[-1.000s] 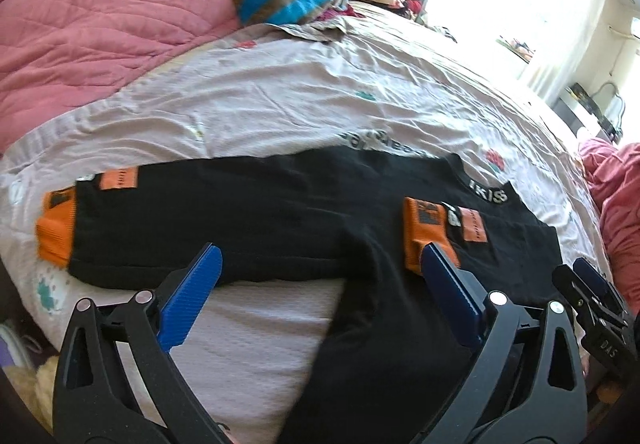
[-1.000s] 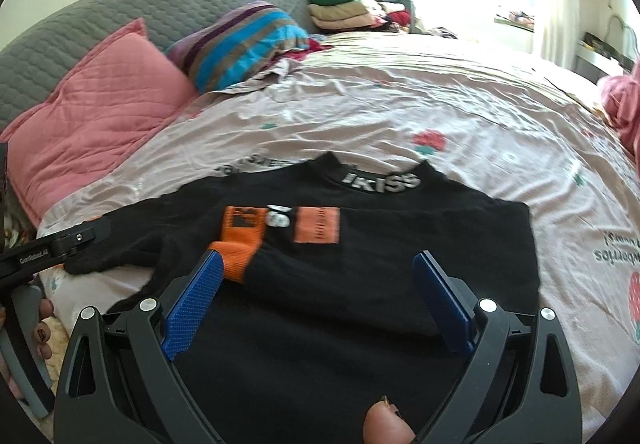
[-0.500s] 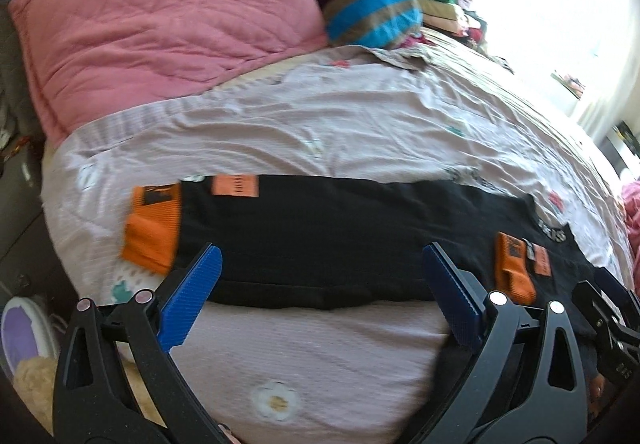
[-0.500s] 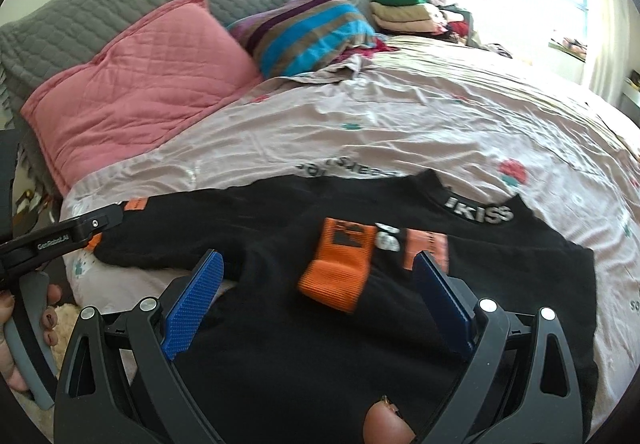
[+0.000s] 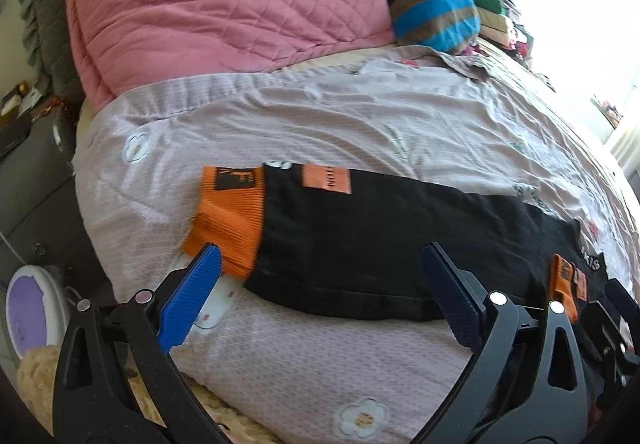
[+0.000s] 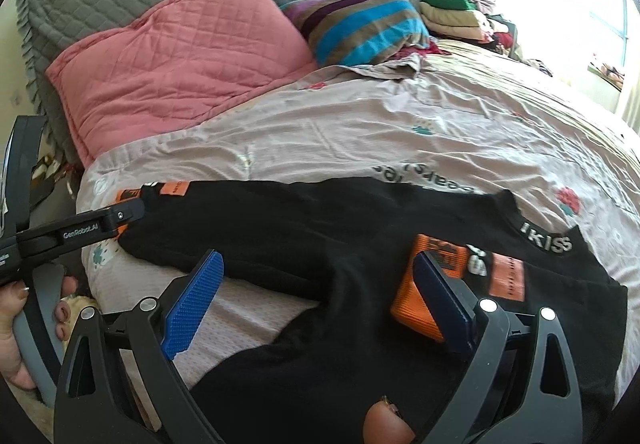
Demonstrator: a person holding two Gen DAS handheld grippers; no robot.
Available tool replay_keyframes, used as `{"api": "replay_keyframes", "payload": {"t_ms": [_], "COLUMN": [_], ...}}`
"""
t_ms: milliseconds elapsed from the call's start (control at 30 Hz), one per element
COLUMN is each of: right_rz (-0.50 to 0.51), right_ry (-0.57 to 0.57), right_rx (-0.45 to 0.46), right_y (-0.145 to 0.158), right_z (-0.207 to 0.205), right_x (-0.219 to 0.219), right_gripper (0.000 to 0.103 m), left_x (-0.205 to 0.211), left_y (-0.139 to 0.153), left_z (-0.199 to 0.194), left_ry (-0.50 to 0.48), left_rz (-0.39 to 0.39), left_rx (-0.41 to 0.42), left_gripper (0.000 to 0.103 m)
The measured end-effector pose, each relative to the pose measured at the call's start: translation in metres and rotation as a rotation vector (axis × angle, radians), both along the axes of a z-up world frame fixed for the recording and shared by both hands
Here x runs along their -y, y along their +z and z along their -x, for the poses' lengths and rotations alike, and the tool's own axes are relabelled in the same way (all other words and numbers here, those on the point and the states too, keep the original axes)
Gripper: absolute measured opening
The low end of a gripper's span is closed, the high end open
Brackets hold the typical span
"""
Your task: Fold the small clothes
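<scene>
Since a second ago my left claw (image 5: pixel 316 298) has swung out along the sleeve (image 5: pixel 384 240) toward its far end, so the orange cuff (image 5: pixel 228 219), which sat small at the left edge of the left view, now fills the space just ahead of my left finger; my right claw (image 6: pixel 316 304) has shifted left too, and the shirt's (image 6: pixel 360 356) collar has slid to the right of its view.

Nearest me, both claws are spread wide and hold nothing. My left blue fingertip (image 5: pixel 192 300) hovers at the cuff's near corner, close over it; I cannot tell whether it touches. The sleeve's black hem runs between my two left fingers.

The sleeve lies flat on the bed (image 5: pixel 320 123), its long axis running left to right across my left claw, cuff at the left, shoulder off to the right where the body of the shirt lies. The other cuff (image 6: pixel 428 288) is already folded onto the chest, right in front of my right claw.

So my left claw is the nearer one to the loose cuff. I judge the next move is to nip that cuff and carry it rightward along the sleeve's axis onto the body.

Beyond the shirt lie bare sheet, then the pink pillow (image 5: pixel 216 11).
</scene>
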State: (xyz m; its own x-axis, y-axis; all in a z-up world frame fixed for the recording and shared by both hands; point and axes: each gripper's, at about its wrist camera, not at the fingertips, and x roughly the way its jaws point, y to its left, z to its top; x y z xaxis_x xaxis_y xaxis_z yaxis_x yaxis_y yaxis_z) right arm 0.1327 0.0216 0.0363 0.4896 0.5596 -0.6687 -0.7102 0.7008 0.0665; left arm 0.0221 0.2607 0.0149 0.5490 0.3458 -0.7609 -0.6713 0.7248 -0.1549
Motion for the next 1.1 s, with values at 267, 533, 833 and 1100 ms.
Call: {"api": "replay_keyframes", "payload": {"t_ms": [267, 533, 833, 1100], "right_rz": [0.023, 0.035, 0.041, 0.026], "right_ry": [0.052, 0.087, 0.091, 0.069], "right_rx": [-0.015, -0.036, -0.054, -0.065], "right_y": [-0.012, -0.022, -0.029, -0.028], "right_z": [0.008, 0.014, 0.015, 0.014], "right_x": [-0.022, -0.036, -0.039, -0.029], "right_gripper": [0.095, 0.095, 0.095, 0.095], "left_x": [-0.020, -0.034, -0.041, -0.039], "left_y": [-0.012, -0.023, -0.036, -0.016], "left_z": [0.008, 0.010, 0.004, 0.015], "left_ry": [0.050, 0.070, 0.078, 0.036], "left_rz": [0.022, 0.056, 0.045, 0.053], "left_rx": [-0.018, -0.025, -0.024, 0.094], "left_gripper": [0.093, 0.093, 0.044, 0.007]}}
